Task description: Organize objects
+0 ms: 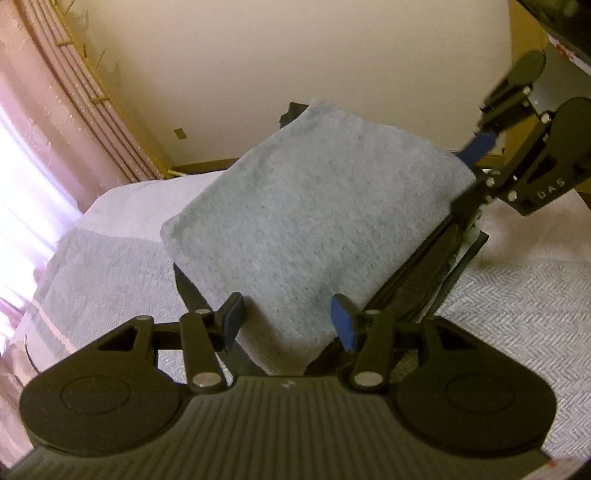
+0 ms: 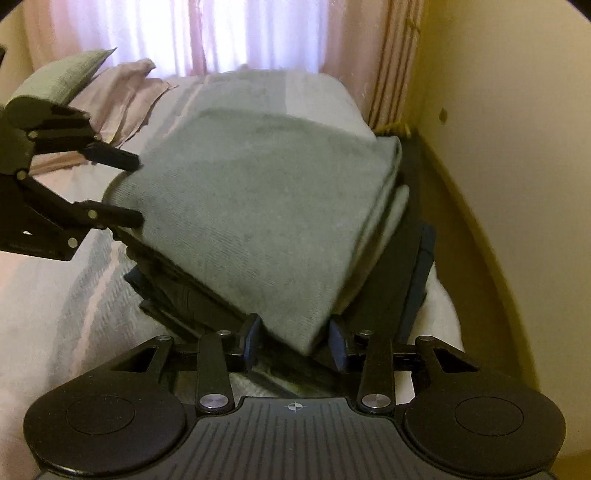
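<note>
A folded grey garment [image 1: 314, 218] tops a stack of dark folded clothes [image 1: 417, 280] on the bed. My left gripper [image 1: 288, 319] is open, and the near corner of the grey garment lies between its fingers. My right gripper [image 1: 474, 177] reaches the stack's far right corner, one blue pad against the grey edge. In the right wrist view the grey garment [image 2: 258, 206] fills the middle over the dark clothes [image 2: 192, 299]. My right gripper [image 2: 295, 341] stands open around its near corner, and the left gripper [image 2: 135, 188] brackets the left corner.
The bed has a white herringbone cover [image 1: 517, 295] with a grey blanket [image 1: 103, 266] spread across it. A green pillow [image 2: 55, 77] and a pink pillow [image 2: 125, 96] lie at the head. Pink curtains [image 2: 221, 33] hang behind. A cream wall [image 2: 517, 129] runs close along the bed's right edge.
</note>
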`<state>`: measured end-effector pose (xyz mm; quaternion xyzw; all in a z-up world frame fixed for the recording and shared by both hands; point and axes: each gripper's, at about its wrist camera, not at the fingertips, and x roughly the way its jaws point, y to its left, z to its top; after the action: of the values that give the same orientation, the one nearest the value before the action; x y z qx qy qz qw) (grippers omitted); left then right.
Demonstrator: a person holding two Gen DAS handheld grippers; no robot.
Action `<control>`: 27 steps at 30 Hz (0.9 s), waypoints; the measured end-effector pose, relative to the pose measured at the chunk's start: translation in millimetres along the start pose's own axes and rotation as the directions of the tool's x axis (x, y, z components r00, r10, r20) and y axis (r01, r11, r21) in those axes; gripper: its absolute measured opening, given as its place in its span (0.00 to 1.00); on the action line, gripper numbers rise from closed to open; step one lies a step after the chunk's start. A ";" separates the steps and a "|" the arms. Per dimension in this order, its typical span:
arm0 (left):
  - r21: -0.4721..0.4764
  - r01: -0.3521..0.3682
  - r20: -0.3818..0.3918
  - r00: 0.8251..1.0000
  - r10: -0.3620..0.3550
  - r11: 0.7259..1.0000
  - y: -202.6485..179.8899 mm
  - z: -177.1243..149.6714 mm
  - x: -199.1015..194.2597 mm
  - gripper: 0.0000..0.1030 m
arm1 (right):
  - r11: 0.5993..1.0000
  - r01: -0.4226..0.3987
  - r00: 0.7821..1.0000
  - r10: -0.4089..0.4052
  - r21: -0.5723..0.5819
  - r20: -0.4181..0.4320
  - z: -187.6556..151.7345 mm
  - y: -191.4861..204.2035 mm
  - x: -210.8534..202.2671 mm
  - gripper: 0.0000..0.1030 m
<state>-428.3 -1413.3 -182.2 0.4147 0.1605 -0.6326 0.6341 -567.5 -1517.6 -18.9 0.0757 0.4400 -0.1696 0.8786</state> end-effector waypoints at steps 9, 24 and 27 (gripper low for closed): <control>-0.163 -0.037 -0.059 0.998 0.028 0.986 -4.9 -5.7 -27.9 0.47 | 0.999 0.039 0.999 -0.039 0.020 0.028 0.3 6.2 -32.8 0.36; -0.554 -0.140 -0.100 0.990 0.102 0.820 -33.9 -25.5 -130.1 0.96 | 0.934 0.040 0.997 -0.058 0.356 0.040 -24.7 -2.3 -117.7 0.79; -0.609 -0.162 -0.112 0.987 0.118 0.777 -34.0 -30.7 -142.6 0.99 | 0.931 0.027 0.998 -0.047 0.365 0.045 -20.7 -1.1 -132.4 0.80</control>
<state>-471.4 -1290.6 -107.9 0.2173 0.3477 -0.4825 0.7740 -656.9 -1482.2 74.4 0.2243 0.3788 -0.2665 0.8574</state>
